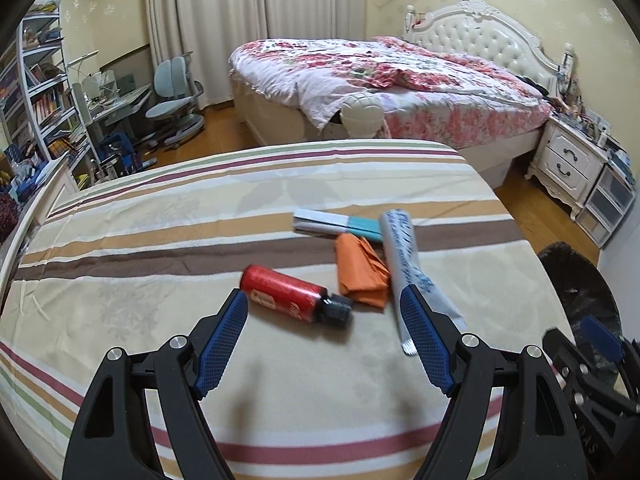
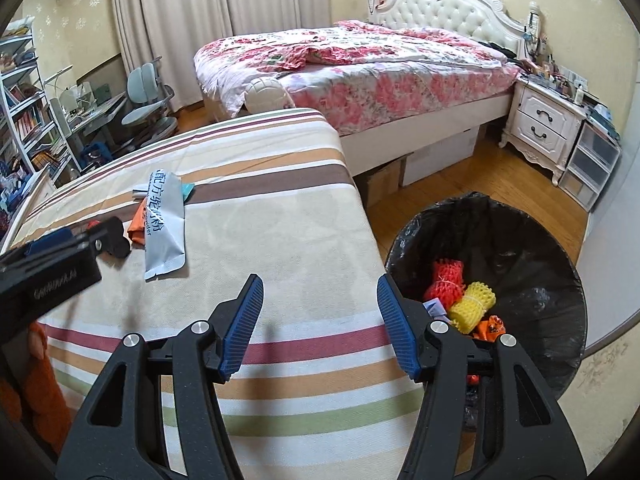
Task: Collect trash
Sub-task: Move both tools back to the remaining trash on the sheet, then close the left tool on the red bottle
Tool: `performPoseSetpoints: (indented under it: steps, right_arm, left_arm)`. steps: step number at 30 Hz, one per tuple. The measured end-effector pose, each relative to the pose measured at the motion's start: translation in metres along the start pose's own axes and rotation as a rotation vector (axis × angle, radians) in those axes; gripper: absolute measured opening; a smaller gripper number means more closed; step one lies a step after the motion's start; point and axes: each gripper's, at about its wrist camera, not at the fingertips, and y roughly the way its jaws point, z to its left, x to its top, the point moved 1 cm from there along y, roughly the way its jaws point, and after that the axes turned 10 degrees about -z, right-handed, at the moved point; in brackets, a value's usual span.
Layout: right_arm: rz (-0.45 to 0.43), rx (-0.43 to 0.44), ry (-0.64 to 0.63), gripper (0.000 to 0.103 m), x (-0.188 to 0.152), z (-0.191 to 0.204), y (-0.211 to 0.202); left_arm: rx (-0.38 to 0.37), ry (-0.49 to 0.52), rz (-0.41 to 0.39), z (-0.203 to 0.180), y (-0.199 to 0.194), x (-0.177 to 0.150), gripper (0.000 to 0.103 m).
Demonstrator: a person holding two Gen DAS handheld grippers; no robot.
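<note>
Left claw (image 1: 322, 312) wide apart and empty above the striped bed (image 1: 160, 240), red bottle (image 1: 294, 294) lying just beyond its tips, orange wrapper (image 1: 360, 274) and silver pouch (image 1: 404, 264) beside it, right claw (image 2: 320, 300) half open, empty, black bin (image 2: 520, 248) past the bed's right edge.

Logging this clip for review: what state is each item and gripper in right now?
left gripper: open, empty
right gripper: open, empty
red bottle: lying down, capped
silver pouch: lying flat
orange wrapper: crumpled
trash bin: black-lined, partly filled
</note>
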Motion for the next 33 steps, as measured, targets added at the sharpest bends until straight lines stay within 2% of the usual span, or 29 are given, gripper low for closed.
performPoseSetpoints:
  steps: [4,9,11,26,30,33]
  right_arm:
    - [0.015,0.004,0.001,0.058,-0.001,0.003,0.004]
    - [0.024,0.005,0.004,0.059,-0.002,0.003,0.005]
    - [0.022,0.005,0.004,0.065,-0.002,0.004,0.005]
    - [0.026,0.005,-0.013,0.066,-0.004,0.01,0.006]
    - [0.03,0.008,-0.023,0.066,-0.006,0.016,0.006]
    - [0.031,0.014,-0.033,0.066,-0.006,0.022,0.006]
  left_arm:
    - [0.035,-0.016,0.029,0.01,0.014,0.003,0.076]
    - [0.063,-0.019,0.101,0.022,0.025,-0.009,0.076]
    - [0.054,-0.03,0.128,0.028,0.024,-0.016,0.076]
    - [0.031,-0.047,0.135,0.057,0.003,-0.033,0.076]
    - [-0.014,-0.079,0.122,0.062,-0.003,-0.032,0.076]
    - [-0.022,-0.093,0.099,0.064,-0.003,-0.025,0.076]
